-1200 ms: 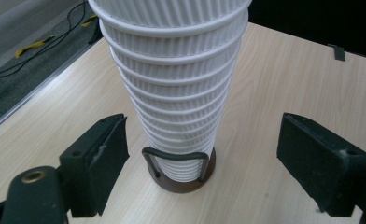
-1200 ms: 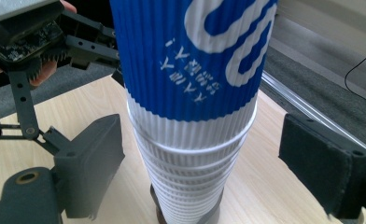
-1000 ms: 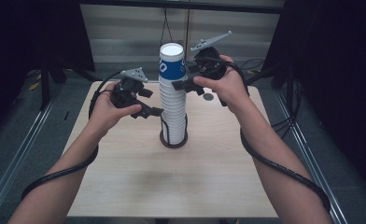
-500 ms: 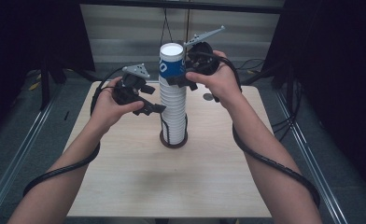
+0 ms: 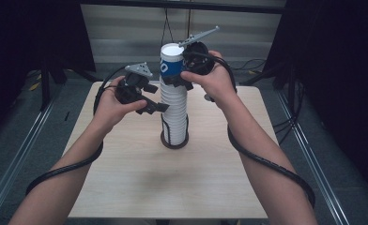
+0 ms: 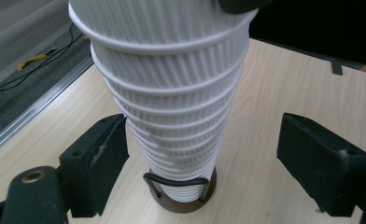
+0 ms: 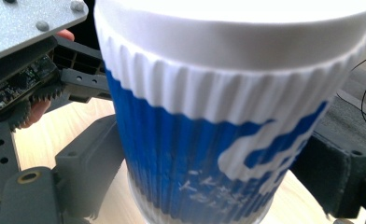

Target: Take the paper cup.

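A tall stack of white ribbed paper cups [image 5: 174, 110] stands in a dark round holder [image 5: 174, 140] at the middle of the wooden table [image 5: 140, 183]. The top cup is blue and white [image 5: 169, 65]. My right gripper [image 5: 175, 76] is at that top cup, and in the right gripper view its jaws [image 7: 214, 182] press on both sides of the blue cup [image 7: 209, 140]. My left gripper [image 5: 165, 102] is halfway up the stack. In the left gripper view [image 6: 204, 158] it is open, its jaws straddling the stack [image 6: 172, 93] with gaps on both sides, above the holder [image 6: 181, 203].
A small dark object [image 5: 208, 98] lies on the table behind my right hand. Black cables trail from both grippers along the forearms. Metal floor rails [image 5: 13, 154] run past the table's left and right sides. A dark frame stands behind the table.
My right gripper has edged left and come in against the blue top cup. The left gripper and the stack have stayed where they were.
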